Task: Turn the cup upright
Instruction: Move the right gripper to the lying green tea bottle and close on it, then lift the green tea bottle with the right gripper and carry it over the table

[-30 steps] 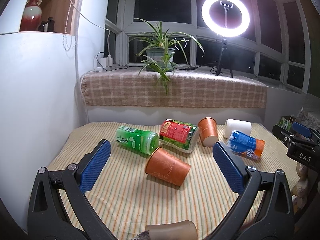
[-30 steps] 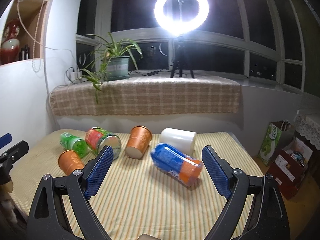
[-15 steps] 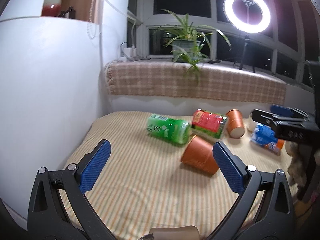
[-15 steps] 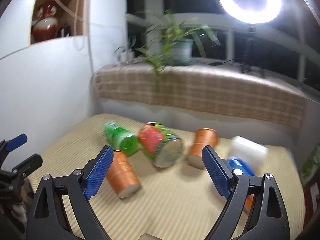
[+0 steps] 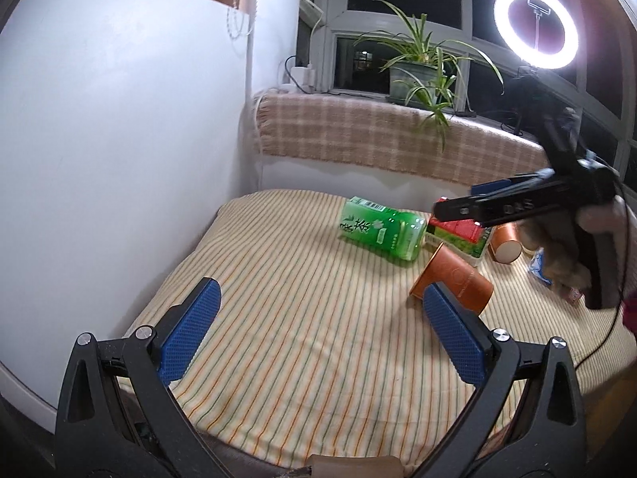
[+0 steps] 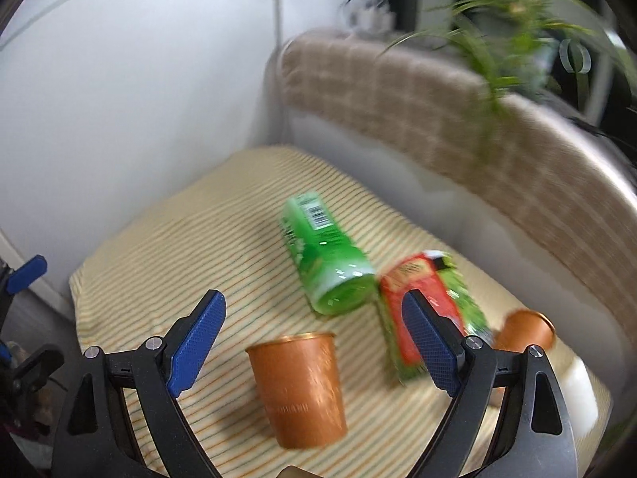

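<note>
The orange paper cup [image 6: 296, 386] lies on its side squarely between my right gripper [image 6: 314, 342] pads, jaws wide (left gripper [image 5: 318, 338] also wide, farther off).

My left view is sharp; a ring light [image 5: 536, 26] burns white at upper right, its centre blown out with a reddish halo, against black windows. It throws soft shadows leftward under the green bottle [image 5: 381, 232]. My right view is smeared with motion blur, worst across the plant [image 6: 513, 12] at upper right. Both frames bulge and darken at the corners.
</note>
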Demonstrator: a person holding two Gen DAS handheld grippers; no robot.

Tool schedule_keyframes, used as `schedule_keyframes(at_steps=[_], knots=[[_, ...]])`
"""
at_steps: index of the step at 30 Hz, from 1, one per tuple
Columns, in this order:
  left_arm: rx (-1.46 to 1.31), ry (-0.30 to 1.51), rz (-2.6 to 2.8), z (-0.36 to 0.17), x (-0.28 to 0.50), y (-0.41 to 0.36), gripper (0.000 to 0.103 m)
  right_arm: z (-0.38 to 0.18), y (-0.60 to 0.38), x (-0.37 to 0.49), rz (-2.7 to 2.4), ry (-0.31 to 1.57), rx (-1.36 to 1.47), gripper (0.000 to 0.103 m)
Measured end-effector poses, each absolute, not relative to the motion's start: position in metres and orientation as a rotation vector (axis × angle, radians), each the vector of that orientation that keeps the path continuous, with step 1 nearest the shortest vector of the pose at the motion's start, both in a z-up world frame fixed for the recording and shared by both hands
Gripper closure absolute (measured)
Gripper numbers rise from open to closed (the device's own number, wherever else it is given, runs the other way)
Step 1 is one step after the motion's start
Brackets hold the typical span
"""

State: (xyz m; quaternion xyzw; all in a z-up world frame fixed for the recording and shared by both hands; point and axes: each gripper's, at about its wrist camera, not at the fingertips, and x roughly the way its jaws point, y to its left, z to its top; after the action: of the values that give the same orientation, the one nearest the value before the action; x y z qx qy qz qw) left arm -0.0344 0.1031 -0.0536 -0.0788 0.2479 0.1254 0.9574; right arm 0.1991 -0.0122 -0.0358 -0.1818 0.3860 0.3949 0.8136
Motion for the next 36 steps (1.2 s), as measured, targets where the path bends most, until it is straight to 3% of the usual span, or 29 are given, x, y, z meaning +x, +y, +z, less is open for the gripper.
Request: schedule_keyframes(at_steps=[24, 30, 32, 36], knots=[[-0.209, 0.517, 0.316, -0.063, -0.039, 0.134, 0.000, -0.104, 0.082, 0.271, 0.842, 1.077, -0.679, 0.017], [-0.210, 0.518, 0.317, -0.063, -0.039, 0.134, 0.000, -0.114, 0.088, 0.274, 0.806, 1.094, -0.730, 0.030], [-0.212, 0.519, 0.316, -0.063, -0.039, 0.134, 0.000, -0.116, 0.088, 0.275, 0.789, 1.098, -0.746, 0.040], [-0.215, 0.520, 0.314, -0.062, -0.039, 0.134, 0.000, -0.119, 0.093, 0.279, 0.781, 1.094, -0.751, 0.042]])
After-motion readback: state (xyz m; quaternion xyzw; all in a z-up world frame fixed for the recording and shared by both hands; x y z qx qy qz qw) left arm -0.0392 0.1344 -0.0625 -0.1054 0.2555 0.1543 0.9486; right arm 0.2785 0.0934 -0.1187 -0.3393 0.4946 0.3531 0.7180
